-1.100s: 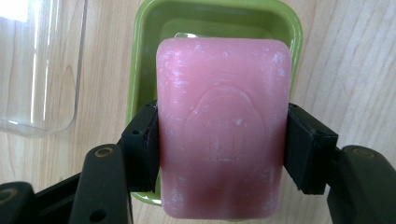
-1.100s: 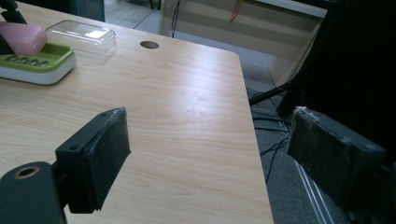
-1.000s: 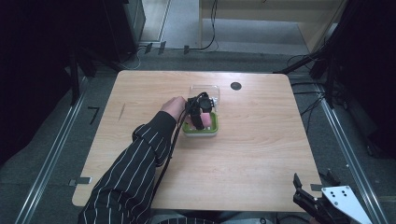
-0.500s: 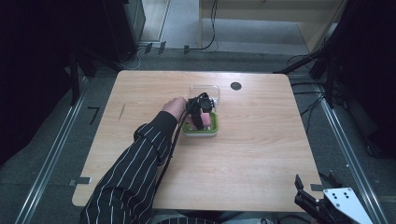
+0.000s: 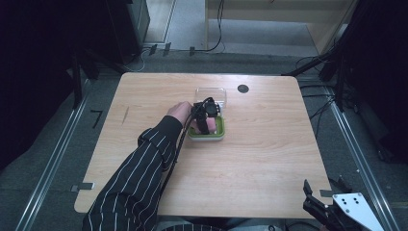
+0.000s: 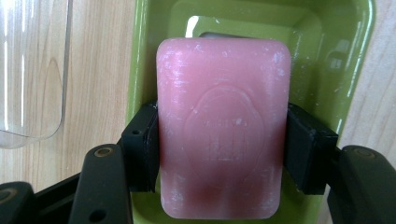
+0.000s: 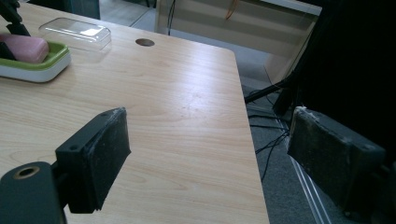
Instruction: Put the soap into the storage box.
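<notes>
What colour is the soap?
Pink; the soap shows best in the left gripper view.

A lab or recording studio is showing here, not a home: a bare light wooden table (image 5: 260, 159) with a round black cable port (image 5: 243, 88) at its 12 o'clock edge is sitting on grey carpet (image 5: 57, 159). Metal floor rails (image 5: 45, 173) are running along at 9 and 3 o'clock, black cables (image 5: 317, 108) are trailing at 2 o'clock, and dark stands are standing around.
</notes>
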`<state>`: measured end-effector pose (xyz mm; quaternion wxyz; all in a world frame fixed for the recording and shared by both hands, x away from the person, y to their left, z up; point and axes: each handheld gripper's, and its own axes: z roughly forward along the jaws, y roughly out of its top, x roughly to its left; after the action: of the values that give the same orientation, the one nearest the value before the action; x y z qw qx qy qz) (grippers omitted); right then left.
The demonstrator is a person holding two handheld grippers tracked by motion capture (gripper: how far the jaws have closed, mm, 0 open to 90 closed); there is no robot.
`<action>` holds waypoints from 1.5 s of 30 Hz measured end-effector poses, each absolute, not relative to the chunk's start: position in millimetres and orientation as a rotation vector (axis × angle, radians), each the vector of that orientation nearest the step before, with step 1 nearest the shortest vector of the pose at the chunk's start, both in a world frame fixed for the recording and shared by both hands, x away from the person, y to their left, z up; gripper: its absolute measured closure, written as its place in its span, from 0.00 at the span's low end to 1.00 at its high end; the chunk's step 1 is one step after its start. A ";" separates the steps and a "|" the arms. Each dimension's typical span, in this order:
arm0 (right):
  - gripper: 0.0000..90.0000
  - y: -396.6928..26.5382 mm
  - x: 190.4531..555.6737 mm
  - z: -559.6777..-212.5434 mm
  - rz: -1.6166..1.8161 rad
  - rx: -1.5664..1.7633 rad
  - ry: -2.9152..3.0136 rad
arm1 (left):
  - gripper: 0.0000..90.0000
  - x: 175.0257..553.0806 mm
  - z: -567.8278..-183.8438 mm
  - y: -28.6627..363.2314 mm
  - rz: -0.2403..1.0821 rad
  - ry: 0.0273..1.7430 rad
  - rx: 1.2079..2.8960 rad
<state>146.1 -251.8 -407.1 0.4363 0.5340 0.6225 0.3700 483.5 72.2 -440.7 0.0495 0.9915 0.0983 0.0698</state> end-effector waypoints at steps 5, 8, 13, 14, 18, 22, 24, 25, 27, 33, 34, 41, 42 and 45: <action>0.15 -251.8 146.2 -407.1 0.921 1.329 1.548 | 0.43 483.9 -441.1 73.0 0.205 0.303 3.012; 0.15 -251.8 146.1 -407.1 0.921 1.329 1.549 | 0.43 484.3 -441.0 73.3 0.195 0.313 3.009; 0.15 -251.7 146.0 -407.0 0.922 1.329 1.548 | 0.41 486.1 -440.7 76.1 0.165 0.331 2.989; 0.15 -251.8 146.1 -407.1 0.922 1.329 1.548 | 0.41 486.0 -440.6 76.1 0.165 0.331 2.988; 0.15 -251.9 146.5 -407.1 0.924 1.329 1.547 | 0.39 485.7 -437.3 77.0 0.155 0.351 2.968; 0.15 -252.6 147.8 -407.7 0.929 1.331 1.548 | 0.32 484.7 -433.8 76.4 0.170 0.371 2.957; 0.15 -253.3 149.1 -408.5 0.928 1.329 1.551 | 0.30 484.9 -432.2 75.7 0.177 0.377 2.963; 0.15 -253.6 150.1 -409.1 0.928 1.332 1.550 | 0.28 484.9 -431.0 75.6 0.181 0.385 2.964; 0.15 -255.4 151.5 -410.2 0.929 1.333 1.556 | 0.24 485.3 -428.8 75.0 0.195 0.402 2.970; 0.15 -256.6 153.4 -410.5 0.940 1.337 1.556 | 0.15 484.5 -423.5 78.9 0.199 0.480 2.943; 0.15 -256.6 153.3 -410.4 0.943 1.336 1.554 | 0.15 484.0 -422.5 80.1 0.191 0.500 2.938; 0.15 -252.9 155.7 -409.7 0.942 1.319 1.565 | 0.08 476.6 -413.6 88.8 0.189 0.617 2.904; 0.15 -252.5 156.1 -409.7 0.942 1.321 1.564 | 0.08 474.5 -411.9 90.7 0.192 0.629 2.901; 0.15 -251.8 157.0 -409.4 0.948 1.314 1.571 | 0.07 468.9 -410.5 95.3 0.199 0.677 2.894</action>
<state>157.0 -251.8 -409.4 0.4281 0.5263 0.6290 0.3795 468.9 95.3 -410.5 0.0812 0.9683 0.2264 0.0665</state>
